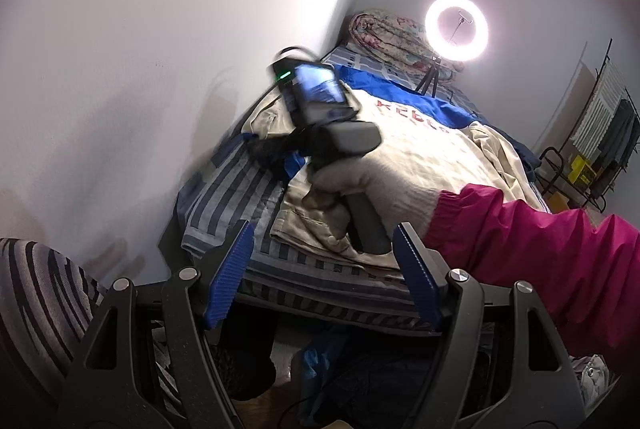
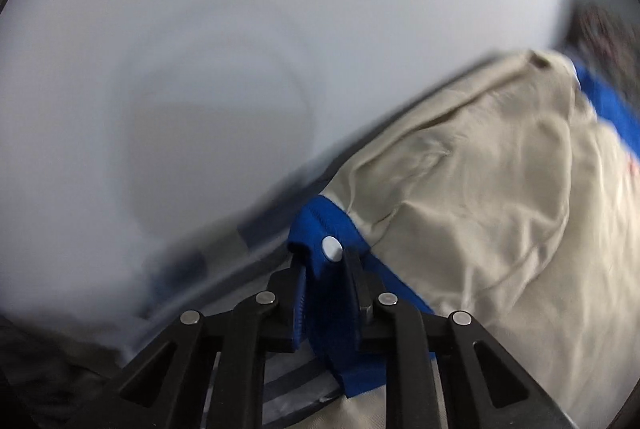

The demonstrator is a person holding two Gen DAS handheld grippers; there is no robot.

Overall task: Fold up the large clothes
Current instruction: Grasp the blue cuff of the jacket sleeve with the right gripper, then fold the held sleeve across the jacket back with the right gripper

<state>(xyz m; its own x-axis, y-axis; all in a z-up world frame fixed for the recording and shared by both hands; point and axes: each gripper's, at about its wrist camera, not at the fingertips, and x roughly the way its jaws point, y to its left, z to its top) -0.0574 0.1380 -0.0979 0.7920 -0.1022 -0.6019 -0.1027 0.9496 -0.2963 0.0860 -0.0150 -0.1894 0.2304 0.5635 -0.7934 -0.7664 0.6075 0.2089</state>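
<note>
A large beige jacket with blue trim and red lettering lies spread on the bed. My left gripper hangs open over the near edge of the bed, its blue pads wide apart with nothing between them. A gloved hand in a pink sleeve holds the right gripper's body down at the jacket's left side. In the right wrist view, my right gripper is shut on the jacket's blue cuff, beside a silver snap. The beige jacket spreads to the right.
The bed has a striped blue-grey sheet and stands against a white wall on the left. A folded floral quilt and a lit ring light stand at its far end. A metal rack is at the right.
</note>
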